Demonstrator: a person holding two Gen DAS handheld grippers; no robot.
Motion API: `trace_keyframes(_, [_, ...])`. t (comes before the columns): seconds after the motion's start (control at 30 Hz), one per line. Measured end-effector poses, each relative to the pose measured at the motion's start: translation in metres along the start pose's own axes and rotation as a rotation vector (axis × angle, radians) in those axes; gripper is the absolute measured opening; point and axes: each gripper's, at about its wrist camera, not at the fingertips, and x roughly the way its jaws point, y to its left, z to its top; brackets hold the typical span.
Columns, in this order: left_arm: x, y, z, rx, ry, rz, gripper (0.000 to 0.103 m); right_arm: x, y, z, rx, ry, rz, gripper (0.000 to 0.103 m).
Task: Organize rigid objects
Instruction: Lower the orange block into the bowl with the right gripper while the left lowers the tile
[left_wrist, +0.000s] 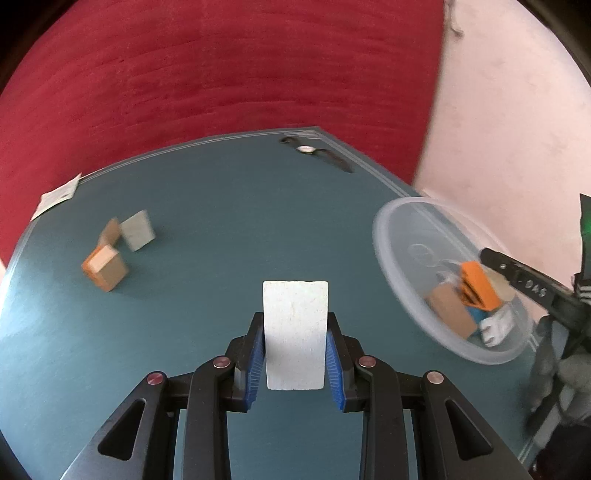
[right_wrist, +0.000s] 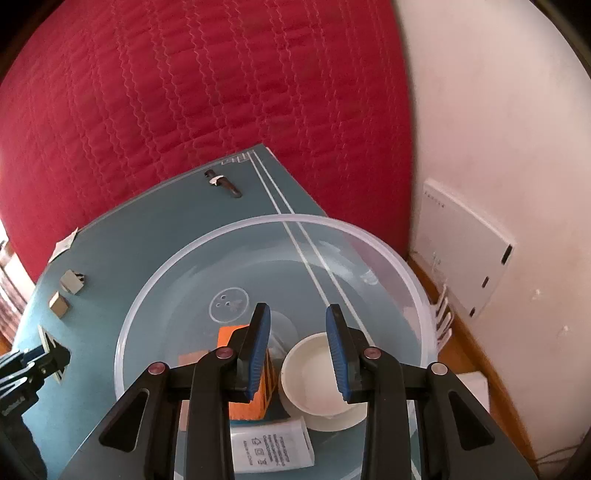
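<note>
Rigid objects: most already sit in the clear bowl (left_wrist: 380, 229), which is at the R edge of the teal table (left_wrist: 221, 184) and tilted toward the L wrist cam.

R gripper (right_wrist: 297, 310) is over the bowl's near side with its jaws at their narrowest. Can't tell if it pinches the wall.

L gripper (left_wrist: 295, 317) is clamped on the white block (left_wrist: 295, 350), which is upright and off the table, w/ the blue pads (left_wrist: 256, 350) on both side faces.

Judgement: step = carry the block to the bowl.
- Keep the squeeze and keep the block upright.
- Come in over the near rim, clear of the R fingers.
- Lower it to a bare patch, not onto the orange box (left_wrist: 480, 286) or white dish (right_wrist: 317, 373), then let go.

The tan block (left_wrist: 105, 267) and grey block (left_wrist: 137, 229) are far L, still to collect.
</note>
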Motion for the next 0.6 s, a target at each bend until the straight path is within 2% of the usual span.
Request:
trace_keyframes(0.27, [0.006, -0.038, 0.01, 0.067, -0.001, -0.067, 0.031, -0.014, 0.012, -0.002, -0.064, -0.049, 0.009, 0.036])
trace_keyframes(0.6, [0.023, -0.072, 0.021, 0.123, -0.013, -0.137, 0.032, -0.017, 0.007, -0.001, -0.041, -0.055, 0.033, 0.036])
